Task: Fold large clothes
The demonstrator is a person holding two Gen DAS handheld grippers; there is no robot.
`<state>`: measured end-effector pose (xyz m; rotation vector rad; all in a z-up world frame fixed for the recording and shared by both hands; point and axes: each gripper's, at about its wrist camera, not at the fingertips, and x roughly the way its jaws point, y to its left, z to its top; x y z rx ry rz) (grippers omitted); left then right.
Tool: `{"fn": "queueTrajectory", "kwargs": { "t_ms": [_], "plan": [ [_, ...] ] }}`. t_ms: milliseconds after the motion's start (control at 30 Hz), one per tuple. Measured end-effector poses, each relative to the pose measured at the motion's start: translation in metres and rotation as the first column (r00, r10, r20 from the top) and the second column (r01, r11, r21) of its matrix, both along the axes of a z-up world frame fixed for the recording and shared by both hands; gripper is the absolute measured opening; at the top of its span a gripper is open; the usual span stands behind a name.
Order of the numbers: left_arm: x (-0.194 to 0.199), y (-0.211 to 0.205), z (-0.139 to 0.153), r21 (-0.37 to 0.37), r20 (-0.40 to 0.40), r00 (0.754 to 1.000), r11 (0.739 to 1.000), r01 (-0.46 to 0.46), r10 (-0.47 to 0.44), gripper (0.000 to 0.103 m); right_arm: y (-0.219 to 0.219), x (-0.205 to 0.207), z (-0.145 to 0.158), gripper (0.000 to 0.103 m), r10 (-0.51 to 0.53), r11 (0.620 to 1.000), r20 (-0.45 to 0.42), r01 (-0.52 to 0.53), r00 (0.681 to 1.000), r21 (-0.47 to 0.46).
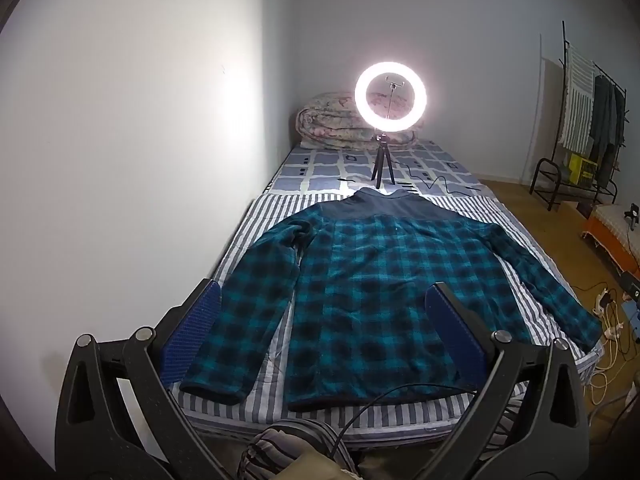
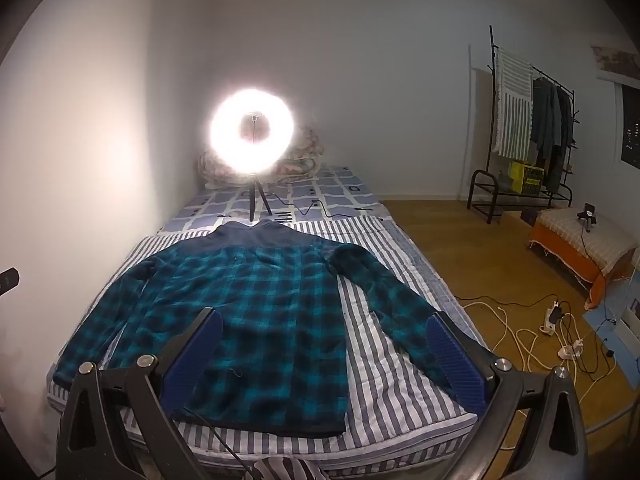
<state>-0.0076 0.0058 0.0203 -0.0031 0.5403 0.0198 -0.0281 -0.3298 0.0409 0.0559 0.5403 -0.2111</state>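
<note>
A teal and black plaid fleece jacket (image 1: 376, 280) with a dark blue yoke lies flat, back up, on the striped sheet (image 1: 360, 408), sleeves spread down both sides. It also shows in the right wrist view (image 2: 256, 312). My left gripper (image 1: 324, 300) is open and empty, held above the foot of the bed over the jacket's lower left half. My right gripper (image 2: 324, 326) is open and empty, above the jacket's lower right half, its right pad over the right sleeve (image 2: 392, 312).
A lit ring light on a small tripod (image 1: 390, 98) stands just beyond the collar, its cable (image 1: 436, 182) lying on the bed. A rolled quilt (image 1: 332, 128) sits at the head. The wall runs along the left. Cables (image 2: 560, 332), a clothes rack (image 2: 532, 120) and a low bench (image 2: 584, 240) stand on the floor, right.
</note>
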Motion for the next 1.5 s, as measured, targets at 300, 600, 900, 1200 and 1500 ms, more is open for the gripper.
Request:
{"fn": "queueTrajectory", "kwargs": {
  "t_ms": [300, 600, 900, 1200, 1500],
  "plan": [
    [-0.002, 0.003, 0.001, -0.025, -0.004, 1.0, 1.0, 0.008, -0.008, 0.103, 0.003, 0.0, 0.002, 0.103, -0.059, 0.998, 0.01, 0.059, 0.998, -0.035],
    [-0.001, 0.007, -0.001, -0.032, -0.009, 1.0, 0.999, -0.002, 0.001, 0.103, 0.001, 0.001, 0.003, 0.103, -0.11, 0.992, 0.005, 0.11, 0.994, -0.055],
    [-0.002, 0.014, -0.009, -0.035, -0.008, 1.0, 0.999, -0.013, 0.013, 0.103, 0.001, 0.002, 0.003, 0.103, -0.113, 0.992, 0.007, 0.113, 0.994, -0.059],
    [-0.002, 0.016, -0.014, -0.034, -0.009, 1.0, 0.999, -0.017, 0.017, 0.103, 0.006, 0.004, 0.005, 0.103, -0.11, 0.992, 0.007, 0.111, 0.994, -0.065],
    [-0.001, 0.017, -0.014, -0.034, -0.009, 1.0, 0.999, -0.018, 0.018, 0.103, 0.005, 0.004, 0.006, 0.103, -0.109, 0.992, 0.01, 0.11, 0.994, -0.067]
  ]
}}
